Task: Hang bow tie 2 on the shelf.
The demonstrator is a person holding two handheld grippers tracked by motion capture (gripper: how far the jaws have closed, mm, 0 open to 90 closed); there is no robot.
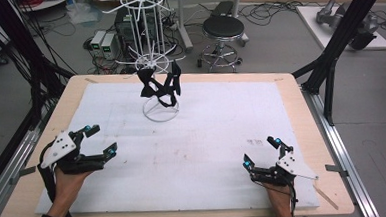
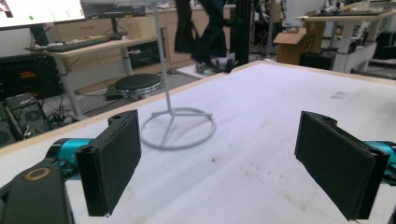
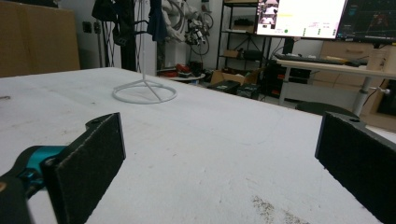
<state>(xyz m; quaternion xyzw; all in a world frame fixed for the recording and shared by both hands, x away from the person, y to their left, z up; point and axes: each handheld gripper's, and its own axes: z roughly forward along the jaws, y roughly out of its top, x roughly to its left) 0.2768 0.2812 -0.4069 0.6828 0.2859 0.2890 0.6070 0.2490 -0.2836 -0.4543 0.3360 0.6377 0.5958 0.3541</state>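
A white wire rack [image 1: 151, 45] with spoked arms stands on a ring base [image 1: 160, 109] at the back middle of the white mat [image 1: 207, 133]. Black straps or garments [image 1: 159, 85] hang from its lower arms. My left gripper [image 1: 101, 140] rests open at the mat's left, with nothing between its jaws. My right gripper [image 1: 261, 152] rests open at the front right, also empty. The rack's ring base [image 2: 179, 127] lies ahead in the left gripper view, between the black pads [image 2: 111, 161]. In the right gripper view the ring base [image 3: 144, 92] is far off at the left.
A black round stool [image 1: 223, 29] and computer boxes [image 1: 105, 43] stand on the floor behind the table. Black frame posts [image 1: 344, 30] rise at the right and left. A faint dark smudge [image 1: 255, 142] marks the mat near my right gripper.
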